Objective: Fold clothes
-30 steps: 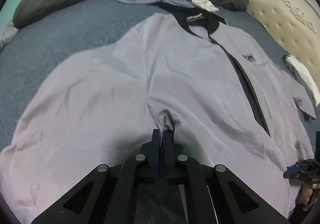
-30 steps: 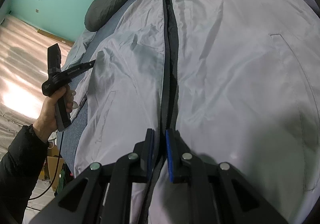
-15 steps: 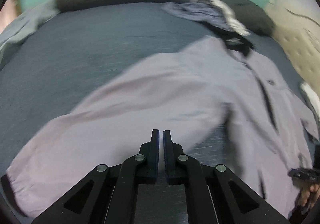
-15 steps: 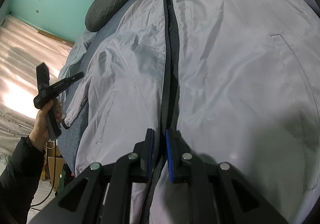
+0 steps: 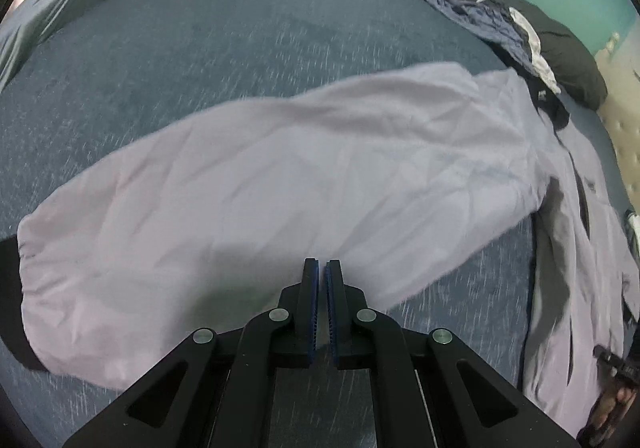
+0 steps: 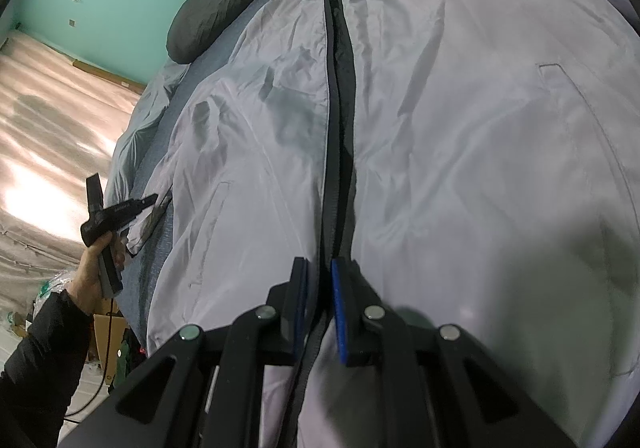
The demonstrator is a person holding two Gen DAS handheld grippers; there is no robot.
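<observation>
We see the grey jacket (image 6: 460, 128) spread flat on the blue bed (image 5: 200, 48). Our left gripper (image 5: 322, 268) is closed and empty over its sleeve (image 5: 260, 200). Our right gripper (image 6: 318, 268) pinches the jacket's zipper edge

Left gripper (image 5: 322, 268) points steeply downward, jaws closed with nothing between them. In the right wrist view it sits at left of frame, held by a hand (image 6: 94, 272) (dark sleeve below). Right gripper (image 6: 320, 268) angles down, jaws slightly parted.
</observation>
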